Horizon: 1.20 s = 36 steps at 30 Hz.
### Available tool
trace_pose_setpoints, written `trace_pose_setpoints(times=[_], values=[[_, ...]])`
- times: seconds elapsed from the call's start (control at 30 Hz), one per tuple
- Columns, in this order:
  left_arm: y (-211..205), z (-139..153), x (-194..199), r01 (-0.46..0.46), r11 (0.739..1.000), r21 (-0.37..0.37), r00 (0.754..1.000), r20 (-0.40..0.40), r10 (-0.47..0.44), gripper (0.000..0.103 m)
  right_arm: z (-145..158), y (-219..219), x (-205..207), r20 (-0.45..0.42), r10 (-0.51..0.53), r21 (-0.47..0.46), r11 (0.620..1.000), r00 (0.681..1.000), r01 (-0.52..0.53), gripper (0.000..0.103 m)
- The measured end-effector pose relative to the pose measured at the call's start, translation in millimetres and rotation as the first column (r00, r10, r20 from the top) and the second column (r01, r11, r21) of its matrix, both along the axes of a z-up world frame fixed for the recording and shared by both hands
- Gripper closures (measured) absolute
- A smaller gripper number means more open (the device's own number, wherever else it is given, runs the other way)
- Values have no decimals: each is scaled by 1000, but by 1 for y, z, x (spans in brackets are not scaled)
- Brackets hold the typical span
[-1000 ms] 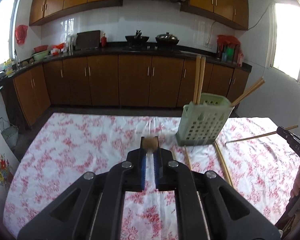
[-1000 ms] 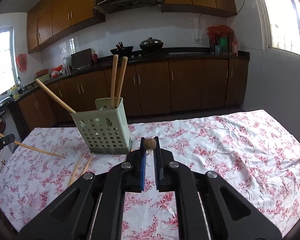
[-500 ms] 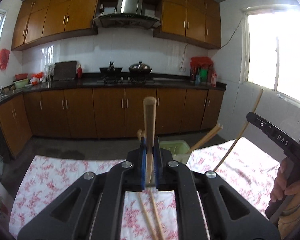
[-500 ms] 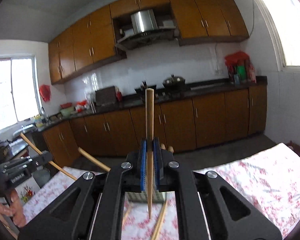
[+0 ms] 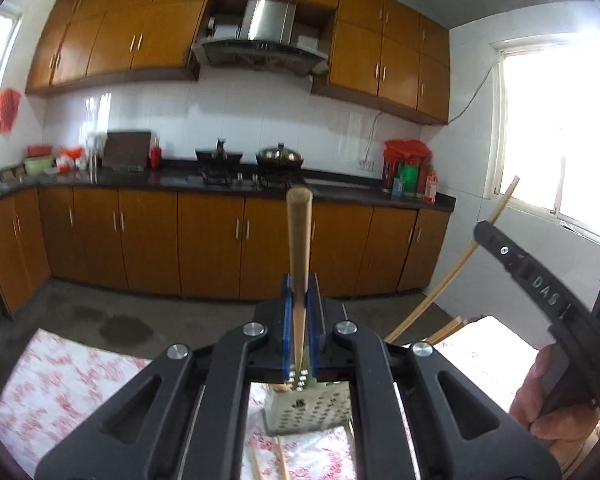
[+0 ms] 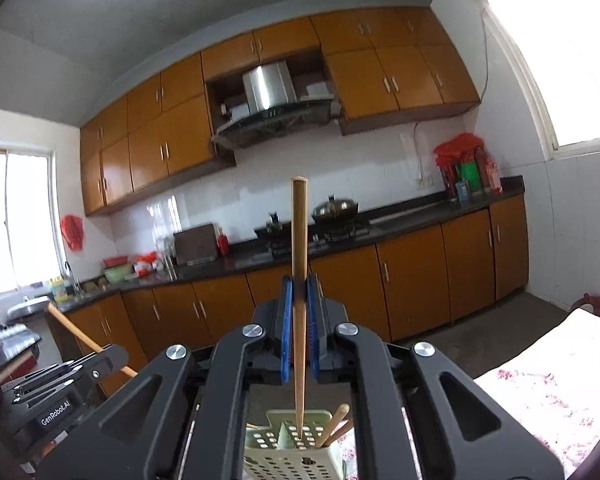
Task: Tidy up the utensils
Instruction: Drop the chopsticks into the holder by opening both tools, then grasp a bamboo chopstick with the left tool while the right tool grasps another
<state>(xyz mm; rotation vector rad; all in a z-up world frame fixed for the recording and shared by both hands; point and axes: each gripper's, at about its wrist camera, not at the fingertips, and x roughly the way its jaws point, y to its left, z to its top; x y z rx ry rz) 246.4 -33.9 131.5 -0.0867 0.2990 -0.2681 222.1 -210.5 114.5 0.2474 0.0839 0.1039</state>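
Observation:
My left gripper (image 5: 299, 292) is shut on a wooden chopstick (image 5: 299, 240) held upright, its lower tip just above the pale green perforated holder (image 5: 308, 408). My right gripper (image 6: 299, 300) is shut on another chopstick (image 6: 299, 280), upright, its tip at the top of the same holder (image 6: 296, 452), which holds other chopsticks (image 6: 334, 420). The right gripper also shows in the left wrist view (image 5: 536, 280) with its chopstick (image 5: 460, 256). The left gripper shows at the left of the right wrist view (image 6: 60, 380).
The holder stands on a table with a red-flowered cloth (image 5: 60, 380). Loose chopsticks (image 5: 280, 456) lie on the cloth in front of the holder. Kitchen cabinets (image 5: 220, 240) and a counter stand behind. A window (image 5: 560, 128) is at the right.
Both grippers have tilted up and turned their chopsticks from end-on to upright, then moved in over the holder. The chopstick tips now hang at the holder's top.

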Motion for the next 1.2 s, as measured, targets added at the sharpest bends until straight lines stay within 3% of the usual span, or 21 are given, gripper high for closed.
trace_pose_setpoints(times=[0.23,0.3,0.37,0.47,0.6,0.73,0.8,0.87,0.97,1.03,1.2], values=[[6,-30,21,2,1000,-19,997,-79,-3,95,-19,6,5,-108,55,-20,998,993,-58,94],[8,-30,18,3,1000,-20,997,-74,-4,93,-17,5,3,-118,66,-19,997,991,-69,89],[12,-28,10,3,1000,-20,998,-62,-5,90,-12,2,-4,-106,64,-20,998,992,-66,69],[21,-21,-3,-11,1000,-27,999,-41,9,82,-5,-3,-17,-90,56,-27,998,994,-59,67],[39,-17,-32,-34,998,-43,999,-41,33,78,-4,-14,-41,-110,29,-19,999,993,-32,66],[59,-32,-66,-79,996,-27,995,-59,78,70,-31,-24,-62,-215,12,-39,999,976,-21,65],[68,-57,-78,-106,994,5,988,-114,106,69,-66,-24,-60,-347,26,-54,997,938,-48,65],[71,-81,-81,-122,992,44,976,-175,128,69,-111,-18,-54,-495,70,-48,993,866,-107,68],[76,-128,-81,-123,989,79,942,-303,142,70,-170,-3,-51,-651,174,38,980,739,-197,84],[79,-156,-84,-111,991,68,917,-378,129,70,-188,9,-52,-683,198,51,973,703,-225,84],[71,-186,-89,-86,994,69,886,-451,108,71,-206,26,-48,-725,201,48,969,659,-242,87]])
